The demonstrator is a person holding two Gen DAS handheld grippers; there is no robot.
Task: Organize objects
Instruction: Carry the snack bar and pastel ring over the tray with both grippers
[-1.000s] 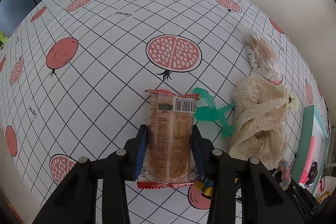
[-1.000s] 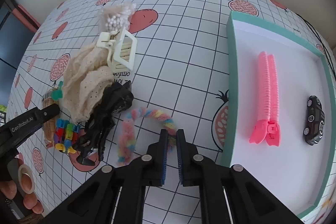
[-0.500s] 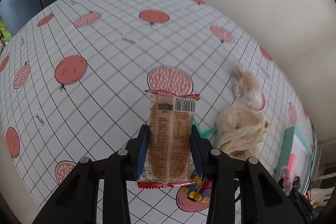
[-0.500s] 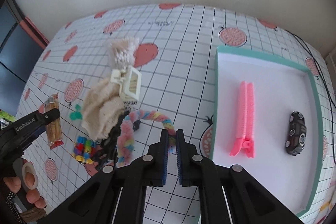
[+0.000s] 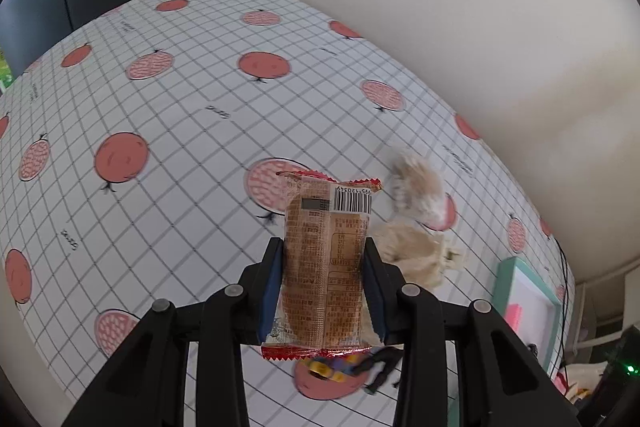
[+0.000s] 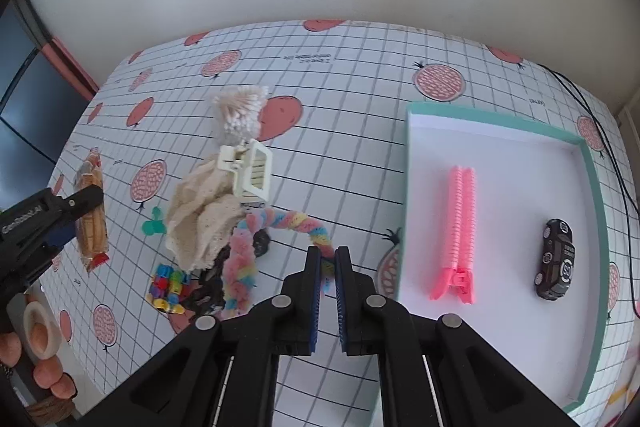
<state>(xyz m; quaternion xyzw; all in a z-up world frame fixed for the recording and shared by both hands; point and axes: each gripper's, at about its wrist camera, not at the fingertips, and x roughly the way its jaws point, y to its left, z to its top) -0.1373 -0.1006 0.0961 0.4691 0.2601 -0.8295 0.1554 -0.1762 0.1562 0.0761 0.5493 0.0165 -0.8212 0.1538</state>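
Looking through the left wrist camera, we saw the left gripper clamped on a snack packet, with its fingers pressing both long sides of the wrapper. The packet was lifted above the tablecloth and its barcode end pointed forward. Behind it lay a cream cloth and a bundle of cotton swabs, rather blurred. Far to the right we saw a corner of the green tray.

From the right wrist camera, the right gripper was almost closed and it pinched one end of a rainbow twisted rope. The rest of the rope curved away to the left and hung down over the pile of things. In this pile we found the cream cloth, a white hair clip, the cotton swabs, a small green piece, some colourful small clips and something black that we could not identify. The left gripper with the snack packet appeared at the left edge. The green tray stood just to the right and already held a pink zipper and a toy car.

We judged that both grippers were in the carrying step, each with one thing. The next move would probably call for bringing the rope over the tray wall and lowering it on the free white floor, away from the zipper. The hanging rope could drag other things from the pile.
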